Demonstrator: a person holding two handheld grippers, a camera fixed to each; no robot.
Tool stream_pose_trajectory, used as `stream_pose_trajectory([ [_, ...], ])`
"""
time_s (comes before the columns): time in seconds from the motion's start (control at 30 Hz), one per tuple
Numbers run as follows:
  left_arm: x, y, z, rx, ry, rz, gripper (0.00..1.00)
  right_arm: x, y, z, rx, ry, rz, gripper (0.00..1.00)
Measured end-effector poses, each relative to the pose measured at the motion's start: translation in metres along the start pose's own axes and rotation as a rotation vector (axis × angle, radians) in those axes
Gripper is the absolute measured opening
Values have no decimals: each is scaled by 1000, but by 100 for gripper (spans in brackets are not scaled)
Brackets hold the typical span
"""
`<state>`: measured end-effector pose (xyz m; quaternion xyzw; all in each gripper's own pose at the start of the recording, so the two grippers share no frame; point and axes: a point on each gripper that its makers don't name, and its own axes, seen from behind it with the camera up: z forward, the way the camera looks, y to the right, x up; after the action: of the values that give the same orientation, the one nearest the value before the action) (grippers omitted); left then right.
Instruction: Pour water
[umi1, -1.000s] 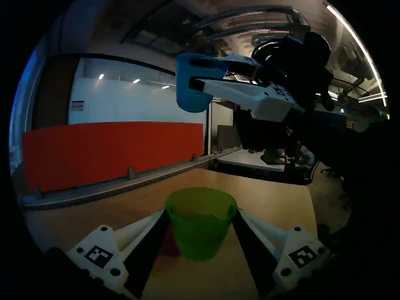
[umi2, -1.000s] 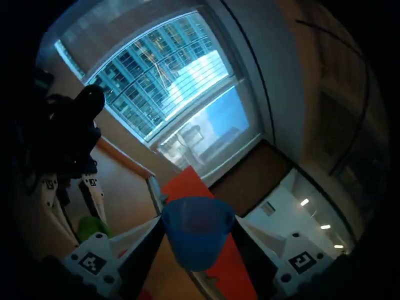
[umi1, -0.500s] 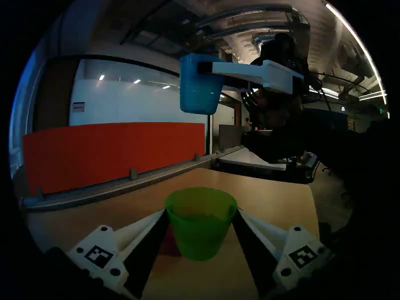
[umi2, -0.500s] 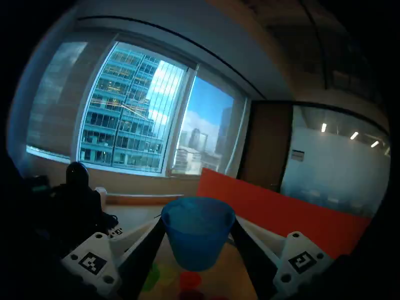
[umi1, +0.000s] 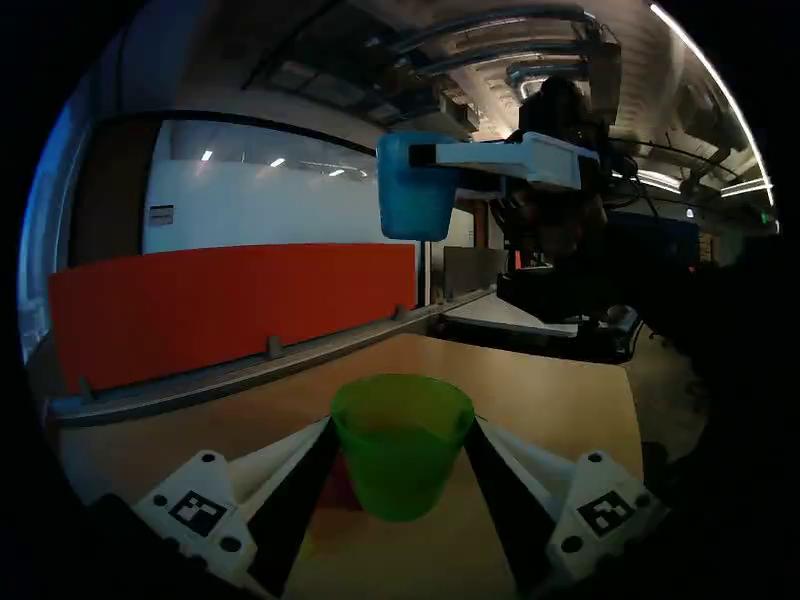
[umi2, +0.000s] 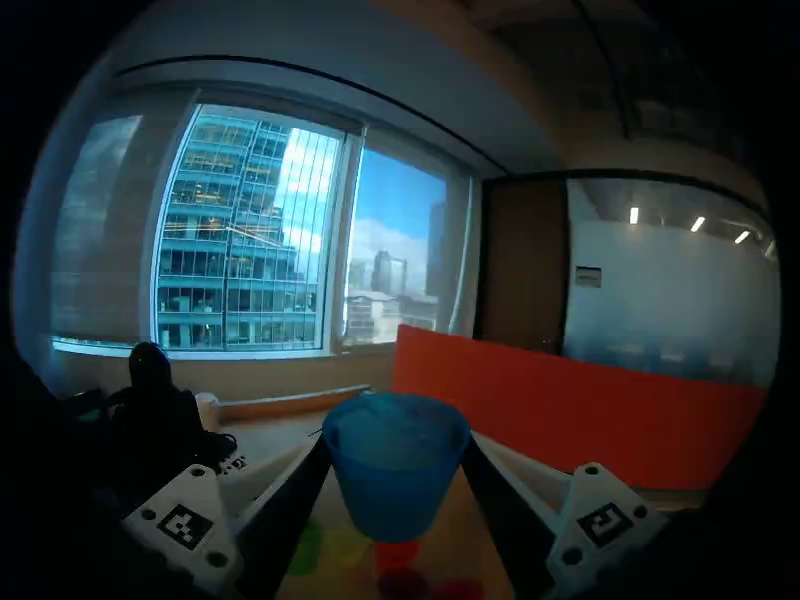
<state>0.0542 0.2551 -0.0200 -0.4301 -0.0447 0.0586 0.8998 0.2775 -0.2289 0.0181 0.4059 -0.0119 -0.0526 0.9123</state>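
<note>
A green cup (umi1: 402, 443) stands upright between my left gripper's (umi1: 400, 450) fingers, which are shut on it just above the wooden table (umi1: 530, 385). Its contents are hard to make out. High above and beyond it, the right gripper (umi1: 425, 170) holds a blue cup (umi1: 414, 187) upright in the air. In the right gripper view the same blue cup (umi2: 395, 475) sits upright between the fingers of my right gripper (umi2: 395, 480), which are shut on it. Below it lie coloured round spots (umi2: 397, 553) on the table.
An orange partition (umi1: 230, 300) runs along the table's far edge, with a rail (umi1: 270, 360) in front of it. A dark stand (umi2: 150, 430) sits at the left near large windows (umi2: 250, 260). A person's dark sleeve (umi1: 640, 260) reaches in from the right.
The blue cup has swung from a tilted pose back to upright and moved slightly right. The green cup and left gripper have stayed where they were.
</note>
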Motion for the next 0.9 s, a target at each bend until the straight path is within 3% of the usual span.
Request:
stream_pose_trajectory([
  [0.5, -10, -25, -18, 61, -42, 16, 86, -44, 40, -35, -86, -42, -26, 91],
  [0.9, -20, -33, -24, 75, -76, 19, 86, -55, 43, -50, -71, -40, -6, 92],
])
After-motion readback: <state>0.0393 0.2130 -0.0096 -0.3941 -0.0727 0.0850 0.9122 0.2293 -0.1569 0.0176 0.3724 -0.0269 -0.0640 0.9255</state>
